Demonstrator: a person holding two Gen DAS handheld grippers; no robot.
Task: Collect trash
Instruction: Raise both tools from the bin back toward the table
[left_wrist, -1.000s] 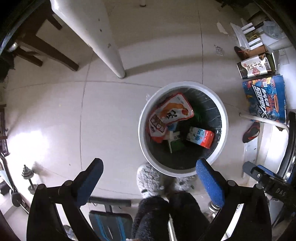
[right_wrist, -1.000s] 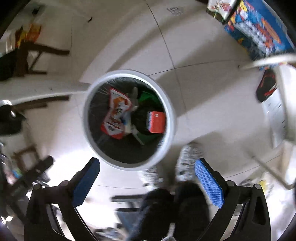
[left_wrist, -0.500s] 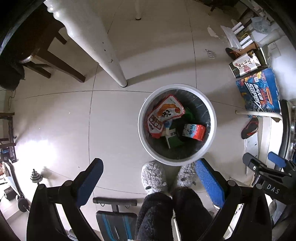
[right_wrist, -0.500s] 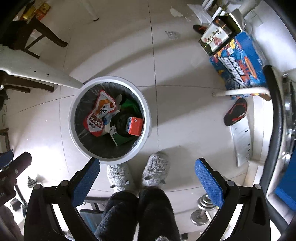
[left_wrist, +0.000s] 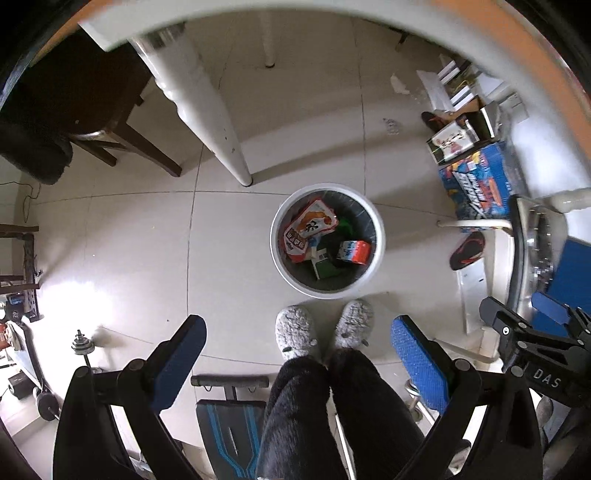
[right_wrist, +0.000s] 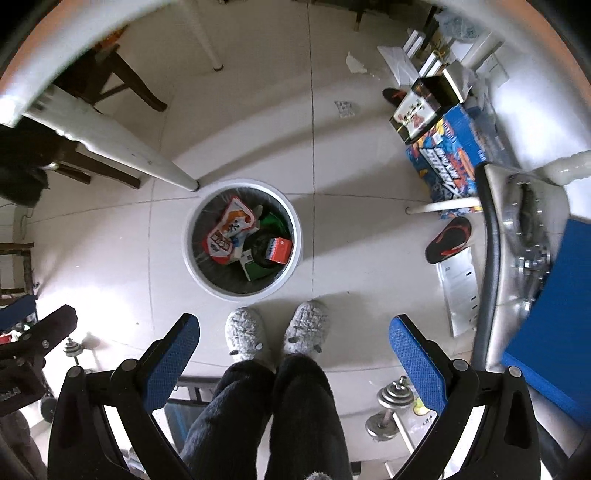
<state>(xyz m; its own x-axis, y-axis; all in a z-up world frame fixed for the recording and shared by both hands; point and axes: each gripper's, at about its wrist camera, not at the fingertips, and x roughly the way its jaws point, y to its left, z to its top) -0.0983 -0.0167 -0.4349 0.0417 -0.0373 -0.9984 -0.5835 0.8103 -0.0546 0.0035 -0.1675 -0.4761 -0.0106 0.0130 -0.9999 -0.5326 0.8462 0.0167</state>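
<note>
A round white trash bin (left_wrist: 284, 271) (right_wrist: 192, 271) stands on the tiled floor, seen from above. Inside lie a red and white snack bag (left_wrist: 308, 229) (right_wrist: 229, 230), a small red and white carton (left_wrist: 354, 252) (right_wrist: 279, 250) and a green carton (left_wrist: 327, 267) (right_wrist: 258, 269). My left gripper (left_wrist: 295, 350) is open and empty, high above the floor in front of the bin. My right gripper (right_wrist: 293, 350) is open and empty too, also high above. The right gripper's body shows at the right edge of the left wrist view (left_wrist: 532, 347).
The person's grey slippers (left_wrist: 295, 332) (right_wrist: 245, 332) stand just before the bin. A white table leg (left_wrist: 207, 110) (right_wrist: 122, 151) rises beside it. Boxes (left_wrist: 476, 184) (right_wrist: 443, 155), a red and black sandal (right_wrist: 448, 240), dumbbells (right_wrist: 388, 406) and a wooden chair (left_wrist: 110, 136) surround it.
Both grippers have risen well away from the bin, which now looks smaller. The table's edge has come into view at the top. Both stay open and empty.
</note>
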